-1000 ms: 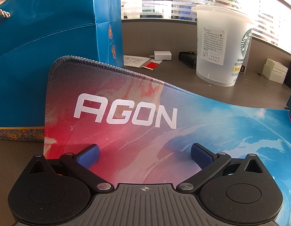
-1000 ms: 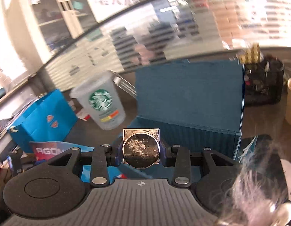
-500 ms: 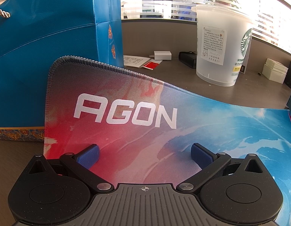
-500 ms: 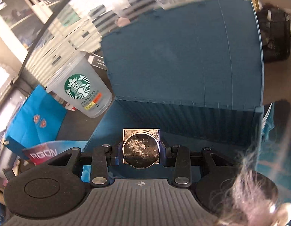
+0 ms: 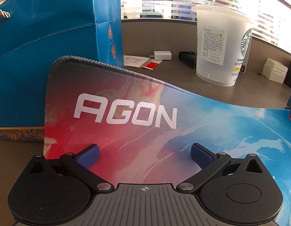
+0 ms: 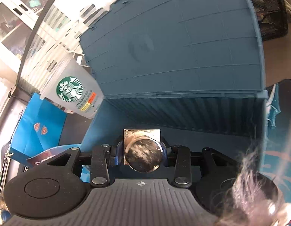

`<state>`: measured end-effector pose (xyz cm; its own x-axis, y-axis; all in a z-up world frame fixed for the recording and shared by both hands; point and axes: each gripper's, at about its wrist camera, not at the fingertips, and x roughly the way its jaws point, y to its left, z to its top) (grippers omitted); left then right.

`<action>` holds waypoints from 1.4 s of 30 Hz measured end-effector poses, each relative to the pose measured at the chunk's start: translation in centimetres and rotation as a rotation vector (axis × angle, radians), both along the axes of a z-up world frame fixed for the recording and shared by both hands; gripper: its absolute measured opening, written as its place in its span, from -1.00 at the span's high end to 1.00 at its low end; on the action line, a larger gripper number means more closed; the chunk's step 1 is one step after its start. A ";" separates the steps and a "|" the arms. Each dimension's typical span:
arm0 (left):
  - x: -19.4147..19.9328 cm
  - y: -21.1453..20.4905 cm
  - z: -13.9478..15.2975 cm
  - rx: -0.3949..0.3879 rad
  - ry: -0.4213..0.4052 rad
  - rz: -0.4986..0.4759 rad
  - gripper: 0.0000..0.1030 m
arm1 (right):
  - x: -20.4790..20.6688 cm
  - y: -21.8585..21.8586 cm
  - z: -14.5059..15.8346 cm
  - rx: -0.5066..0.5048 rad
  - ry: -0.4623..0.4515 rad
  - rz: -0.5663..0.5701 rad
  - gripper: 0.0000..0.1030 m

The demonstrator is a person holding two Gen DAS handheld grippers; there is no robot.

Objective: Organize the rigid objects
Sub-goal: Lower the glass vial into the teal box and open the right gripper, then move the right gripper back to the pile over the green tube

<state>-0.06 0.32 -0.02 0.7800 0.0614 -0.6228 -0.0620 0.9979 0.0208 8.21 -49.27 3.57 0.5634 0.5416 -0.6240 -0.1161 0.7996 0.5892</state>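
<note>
In the right wrist view my right gripper has a small square metal piece with a round shiny disc between its blue pads. The jaws are opening, the pads still touch its sides, and the disc looks blurred and hangs lower. It hovers inside an open dark blue box whose lid stands upright behind. My left gripper stands open and holds nothing, low over the red-and-blue AGON mouse pad.
A frosted Starbucks cup stands beyond the pad, seen too as cup. A blue gift bag rises at the left. A charger, papers and white boxes lie behind. A black mesh holder and a grey fur tuft are at the right.
The right gripper has sunk toward the blue box and rolled, so box and lid fill its view. The disc now looks blurred and lower. The left gripper has not moved.
</note>
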 end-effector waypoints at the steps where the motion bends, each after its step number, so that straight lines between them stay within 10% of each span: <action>1: 0.0 0.0 0.0 0.000 0.000 0.000 -1.00 | -0.1 0.2 0.1 -0.011 -0.003 0.001 0.24; 19: 0.0 0.0 0.0 0.000 0.000 0.000 -1.00 | -1.1 2.6 1.3 -0.348 -0.072 0.028 0.11; 33: 0.0 0.0 0.0 0.000 0.000 0.001 -1.00 | -10.6 4.5 6.3 -0.390 -0.410 0.063 -1.00; 42: 0.0 0.0 0.0 0.000 0.000 0.001 -1.00 | -17.2 7.5 4.4 -0.447 -0.510 0.314 -1.00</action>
<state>-0.06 0.31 -0.02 0.7799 0.0620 -0.6228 -0.0627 0.9978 0.0209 -8.95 -41.80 8.01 0.7027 0.4803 -0.5249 -0.5502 0.8346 0.0271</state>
